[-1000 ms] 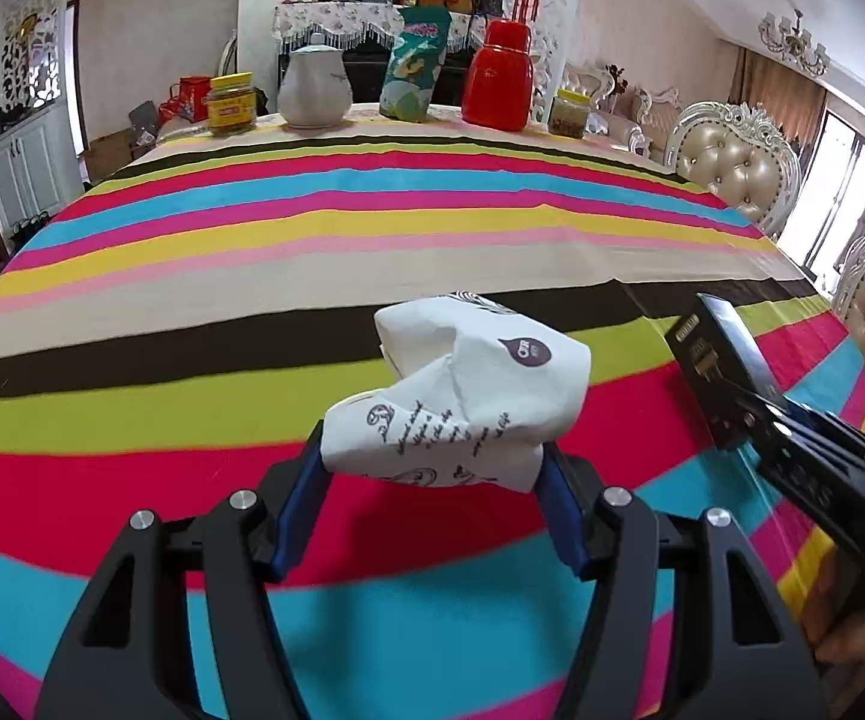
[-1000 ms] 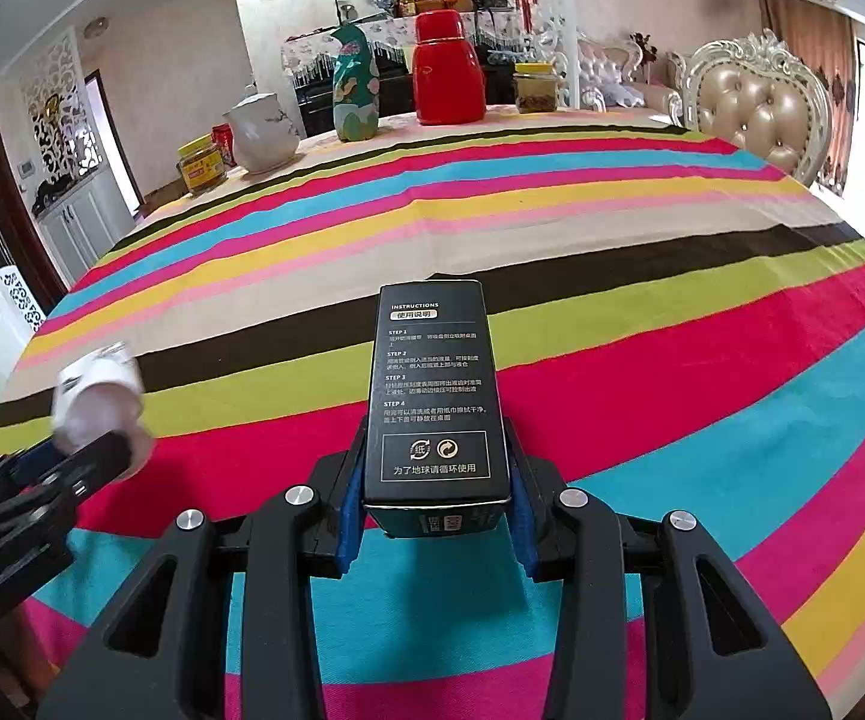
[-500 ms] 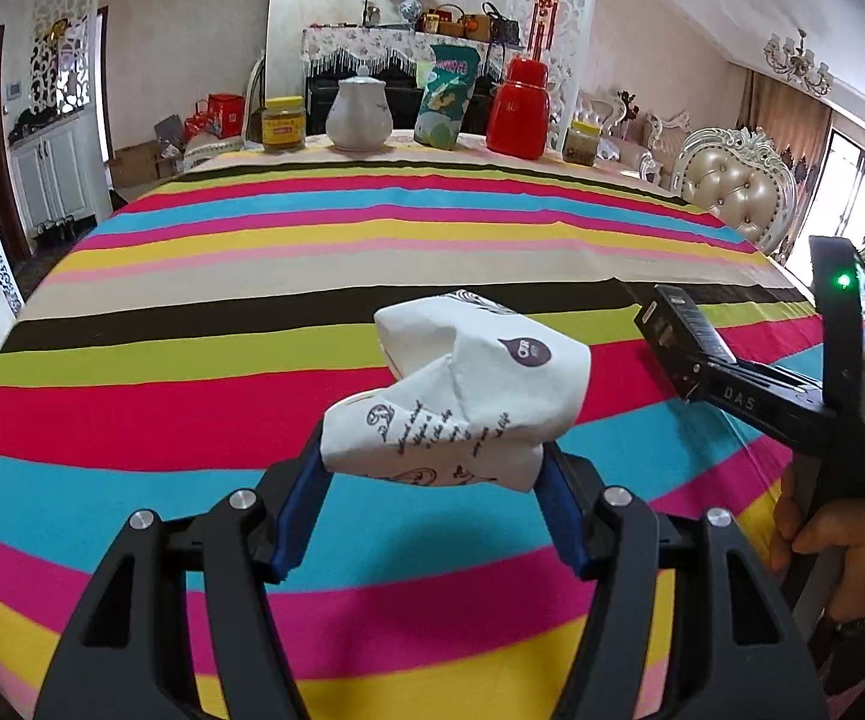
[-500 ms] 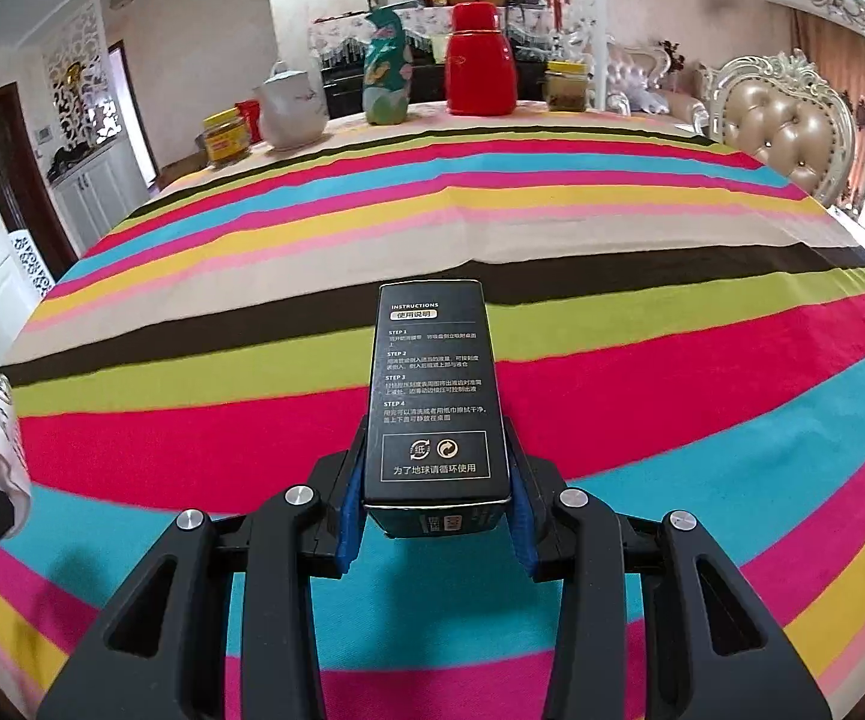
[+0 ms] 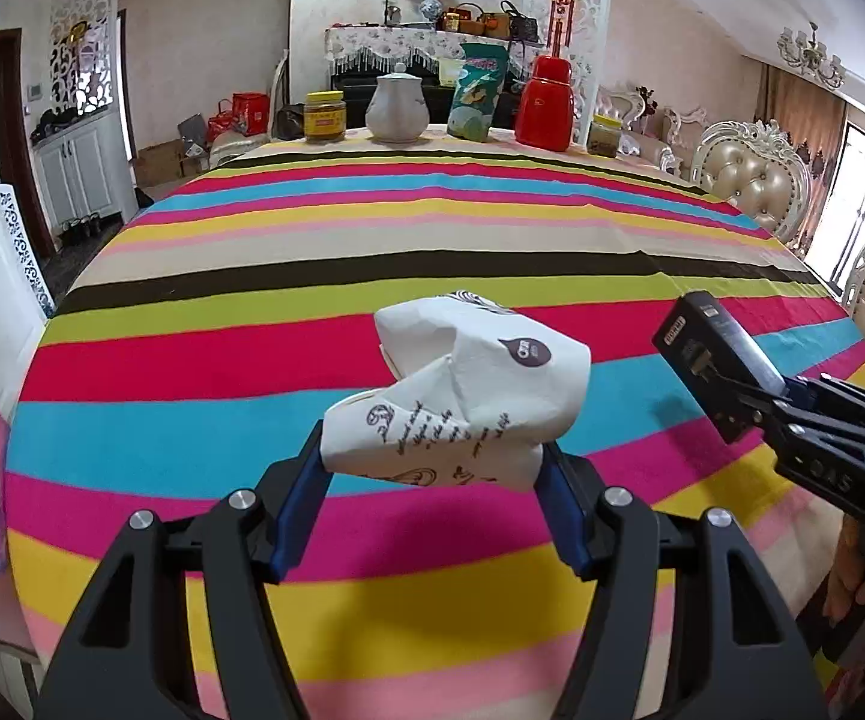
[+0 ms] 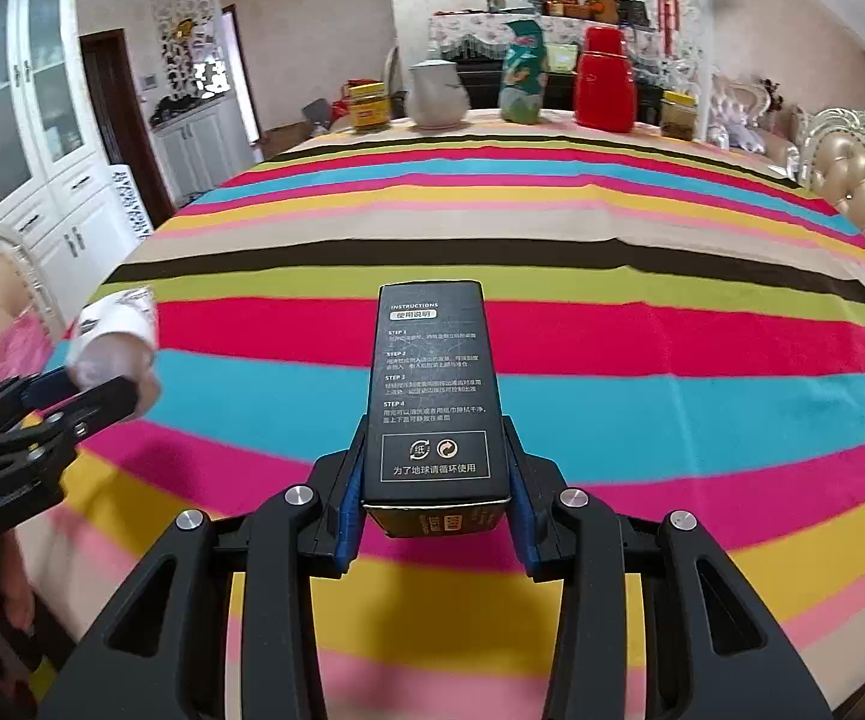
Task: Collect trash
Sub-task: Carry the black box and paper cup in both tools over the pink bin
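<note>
Big round bench [image 5: 408, 228] with a rainbow-striped cloth, and along the far edge sit a yellow-lid jar [image 5: 324, 116], white teapot [image 5: 397, 101], green snack bag [image 5: 475, 93], red thermos [image 5: 546, 103] and another small jar [image 5: 604, 135].
</note>
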